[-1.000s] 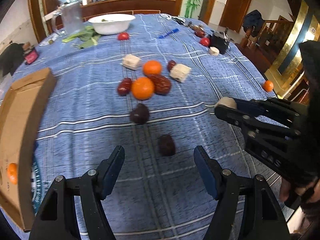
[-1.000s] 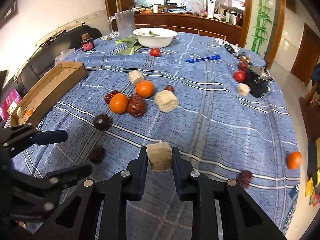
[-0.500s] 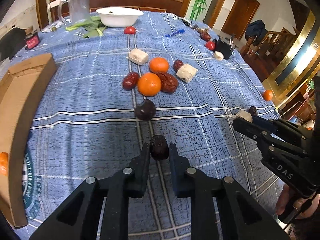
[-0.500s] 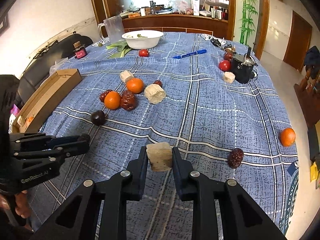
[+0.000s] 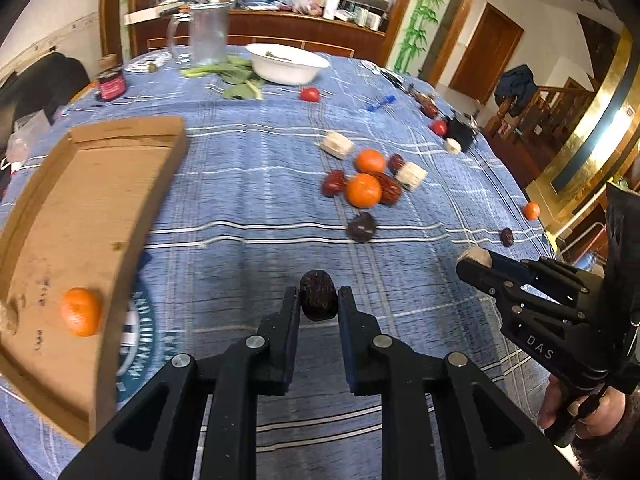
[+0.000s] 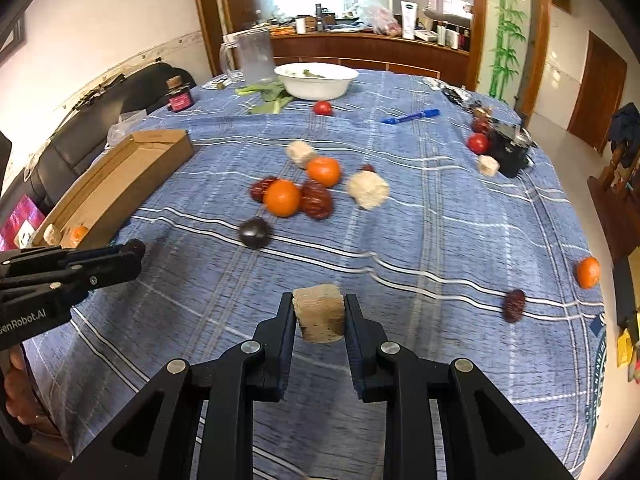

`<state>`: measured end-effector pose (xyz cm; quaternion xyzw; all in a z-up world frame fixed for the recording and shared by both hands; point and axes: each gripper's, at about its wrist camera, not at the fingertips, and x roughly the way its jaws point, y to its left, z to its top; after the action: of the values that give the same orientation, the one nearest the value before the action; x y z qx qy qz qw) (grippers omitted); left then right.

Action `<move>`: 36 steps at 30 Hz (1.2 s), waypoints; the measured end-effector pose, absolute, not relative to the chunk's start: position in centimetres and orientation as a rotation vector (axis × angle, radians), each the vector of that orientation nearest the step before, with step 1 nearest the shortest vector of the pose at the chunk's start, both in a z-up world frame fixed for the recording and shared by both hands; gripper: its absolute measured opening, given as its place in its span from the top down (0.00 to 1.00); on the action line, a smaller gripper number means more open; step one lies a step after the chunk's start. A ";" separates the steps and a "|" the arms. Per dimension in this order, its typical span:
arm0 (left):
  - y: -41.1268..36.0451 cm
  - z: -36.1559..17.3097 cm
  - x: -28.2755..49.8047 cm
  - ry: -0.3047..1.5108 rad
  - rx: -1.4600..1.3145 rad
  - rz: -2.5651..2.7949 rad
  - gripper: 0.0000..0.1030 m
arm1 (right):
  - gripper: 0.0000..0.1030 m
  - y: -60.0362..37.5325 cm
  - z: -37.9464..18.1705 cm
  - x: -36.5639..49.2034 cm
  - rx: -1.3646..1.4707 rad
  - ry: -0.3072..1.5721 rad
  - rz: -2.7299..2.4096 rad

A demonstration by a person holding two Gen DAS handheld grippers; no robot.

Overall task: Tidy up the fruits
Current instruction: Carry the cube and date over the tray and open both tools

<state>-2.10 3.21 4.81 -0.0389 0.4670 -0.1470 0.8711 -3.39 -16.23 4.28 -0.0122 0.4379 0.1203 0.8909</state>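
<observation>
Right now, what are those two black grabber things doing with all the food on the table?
A person holds a grabber in each hand and is sorting fruit. The left gripper is pinching a dark dried date. The right gripper is pinching a pale tan chunk. A cardboard box at the left already holds one orange. More oranges, dates and pale chunks still lie on the blue tablecloth.
</observation>
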 end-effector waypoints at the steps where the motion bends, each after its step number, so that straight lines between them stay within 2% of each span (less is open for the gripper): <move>1: 4.0 5.1 -2.2 0.969 -0.087 -0.298 0.82 | 0.76 -15.6 4.4 -3.3 -0.031 0.906 0.254; 23: 23.7 6.4 -2.4 0.896 -0.229 0.022 0.82 | 0.75 4.5 7.1 1.4 -0.192 0.871 0.578; 36: 29.4 3.4 0.0 0.949 -0.250 0.111 0.82 | 0.75 13.0 4.0 4.9 -0.238 0.938 0.666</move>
<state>0.02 29.44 3.42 -0.1202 0.4555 0.0531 0.8805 4.91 12.99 3.99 -0.1123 0.4425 0.3141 0.8324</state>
